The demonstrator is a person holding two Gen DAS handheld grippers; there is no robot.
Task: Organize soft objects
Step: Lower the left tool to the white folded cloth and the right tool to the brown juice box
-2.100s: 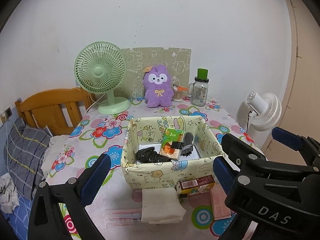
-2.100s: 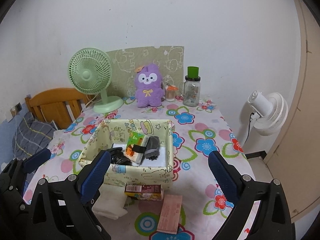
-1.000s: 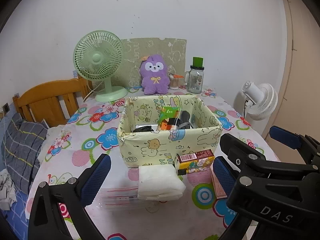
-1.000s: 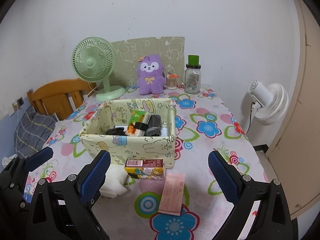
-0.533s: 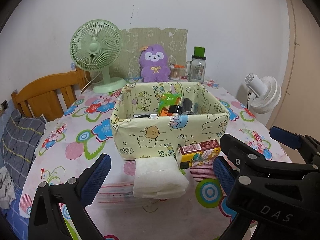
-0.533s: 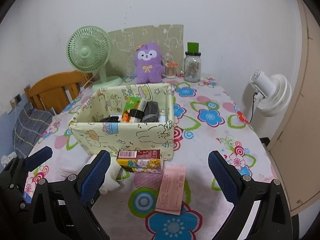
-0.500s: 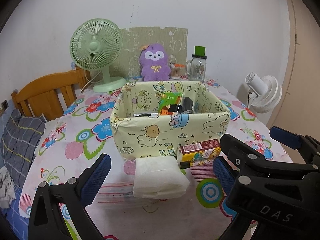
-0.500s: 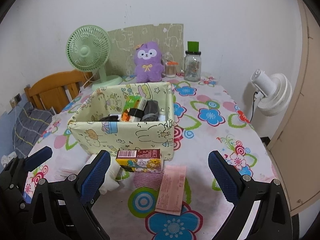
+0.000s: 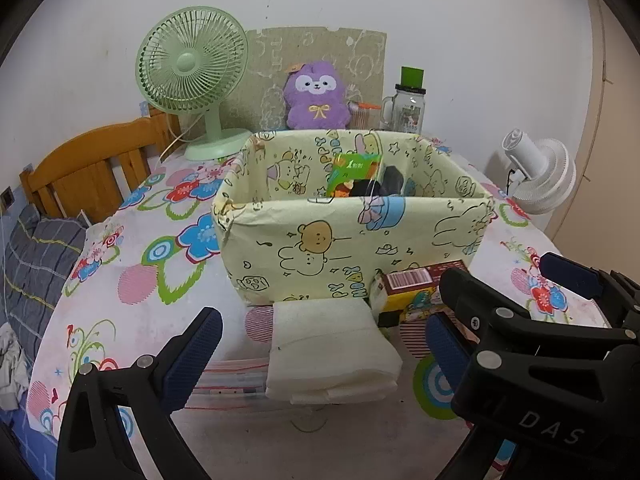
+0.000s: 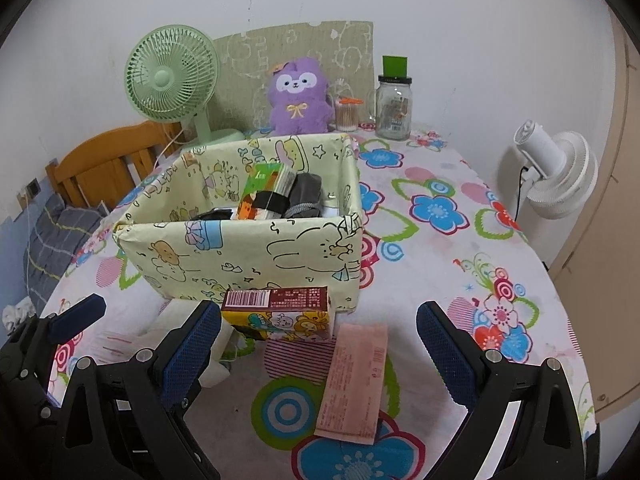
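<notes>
A yellow cartoon-print fabric box (image 9: 352, 240) (image 10: 248, 264) stands mid-table, holding a green packet (image 9: 352, 174), black and grey soft items (image 10: 304, 196). In front of it lie a white folded tissue pack (image 9: 332, 352), a small carton (image 10: 276, 312) (image 9: 416, 284) and a pink flat packet (image 10: 354, 380). My left gripper (image 9: 320, 352) is open, its blue pads either side of the white pack and just short of it. My right gripper (image 10: 316, 348) is open, low over the carton and pink packet. A purple plush (image 9: 316, 98) (image 10: 298, 98) sits at the back.
A green desk fan (image 9: 192, 76), a glass jar with green lid (image 10: 394, 100) and a small swab container (image 10: 348, 114) line the back wall. A wooden chair (image 9: 84, 168) and grey bedding (image 9: 36, 256) stand left; a white fan (image 10: 556, 176) right of the flowered tablecloth (image 10: 440, 248).
Both grippers have come lower and closer to the box and the items in front of it. Their jaws stay open; nothing was picked up.
</notes>
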